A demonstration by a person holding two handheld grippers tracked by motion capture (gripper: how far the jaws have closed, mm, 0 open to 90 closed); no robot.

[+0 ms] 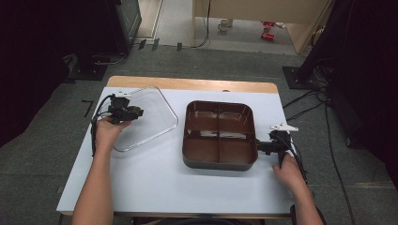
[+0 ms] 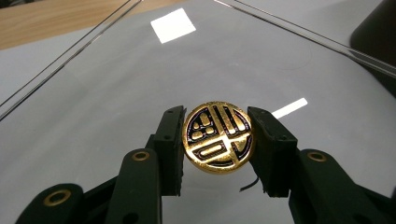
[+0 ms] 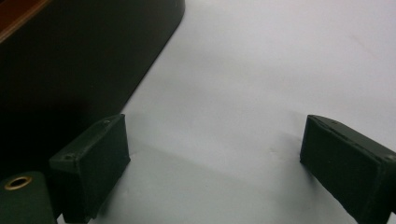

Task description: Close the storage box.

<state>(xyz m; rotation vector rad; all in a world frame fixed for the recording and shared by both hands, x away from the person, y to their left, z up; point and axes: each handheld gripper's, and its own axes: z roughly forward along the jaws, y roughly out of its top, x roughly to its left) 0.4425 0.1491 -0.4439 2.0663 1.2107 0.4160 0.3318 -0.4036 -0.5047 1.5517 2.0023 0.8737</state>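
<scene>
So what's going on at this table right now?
A person works with a gripper in each hand. The left gripper is shut on a gold and black round emblem over the clear lid. The right gripper rests open on the white table beside the empty brown four-compartment tray.

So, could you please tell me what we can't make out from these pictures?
- Gold knob, left gripper view: the left gripper covers its sides and underside.
- Clear lid, high view: the left hand and gripper cover its left edge.
- Tray, right gripper view: cut off by the frame; its inside can't be seen.
- Floor items, high view: too small to identify.
</scene>
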